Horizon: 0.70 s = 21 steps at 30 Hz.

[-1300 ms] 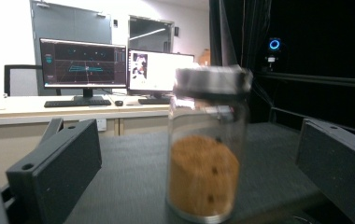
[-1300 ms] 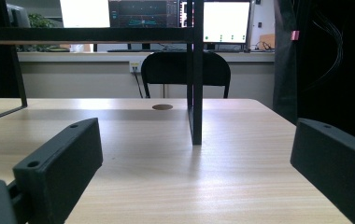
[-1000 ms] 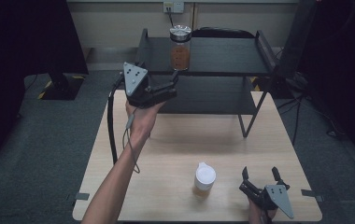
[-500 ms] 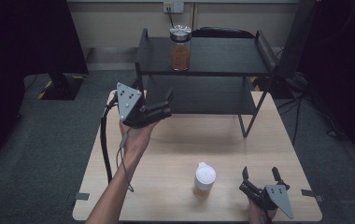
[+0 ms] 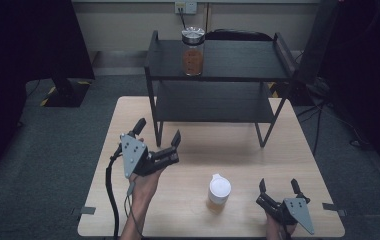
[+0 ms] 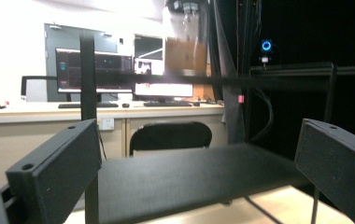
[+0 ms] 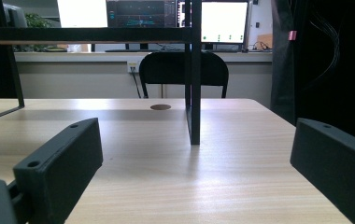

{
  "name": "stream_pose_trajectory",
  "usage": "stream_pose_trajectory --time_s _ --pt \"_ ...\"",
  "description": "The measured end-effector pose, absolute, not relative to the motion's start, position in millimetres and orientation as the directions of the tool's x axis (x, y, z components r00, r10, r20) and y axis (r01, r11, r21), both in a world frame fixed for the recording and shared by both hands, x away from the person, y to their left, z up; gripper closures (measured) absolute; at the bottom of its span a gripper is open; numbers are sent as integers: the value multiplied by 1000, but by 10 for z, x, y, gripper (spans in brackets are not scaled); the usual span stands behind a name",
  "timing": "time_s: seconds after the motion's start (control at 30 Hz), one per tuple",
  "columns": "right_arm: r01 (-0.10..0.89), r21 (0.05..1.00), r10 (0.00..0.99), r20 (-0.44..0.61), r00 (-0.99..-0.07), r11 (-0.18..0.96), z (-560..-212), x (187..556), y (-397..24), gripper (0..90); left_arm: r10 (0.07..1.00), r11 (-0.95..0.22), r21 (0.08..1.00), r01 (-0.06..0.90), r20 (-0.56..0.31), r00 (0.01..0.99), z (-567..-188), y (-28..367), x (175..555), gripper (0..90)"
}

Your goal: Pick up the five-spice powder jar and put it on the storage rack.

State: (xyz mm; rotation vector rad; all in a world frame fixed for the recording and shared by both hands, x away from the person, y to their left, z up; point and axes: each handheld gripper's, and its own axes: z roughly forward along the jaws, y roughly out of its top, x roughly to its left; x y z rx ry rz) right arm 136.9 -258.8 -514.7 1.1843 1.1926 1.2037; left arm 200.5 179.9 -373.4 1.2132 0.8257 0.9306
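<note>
Left gripper (image 5: 159, 133), jaws spread and empty, hangs over the pale wooden tabletop (image 5: 238, 150) before the black two-tier metal shelf (image 5: 218, 60). Right gripper (image 5: 278, 189), jaws also spread and empty, rests near the front edge beside the small white lidded cup (image 5: 219, 189).

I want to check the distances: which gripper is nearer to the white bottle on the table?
Right. The right gripper rests on the table just right of the white bottle. The left gripper is raised, farther off to the bottle's upper left, near the shelf.
</note>
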Motion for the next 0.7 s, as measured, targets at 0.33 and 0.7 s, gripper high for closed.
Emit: stream_pose_trajectory --time_s 0.33,0.7 --pt "-24 1000 1000 -15 8 15 -5146 1369 -2587 9 954 36 995 -94 -6 301 -4355 1792 1809 0" --pt "-24 1000 1000 -16 10 16 -5147 1369 -2584 9 956 98 995 -24 -87 279 -4930 1899 1721 0"
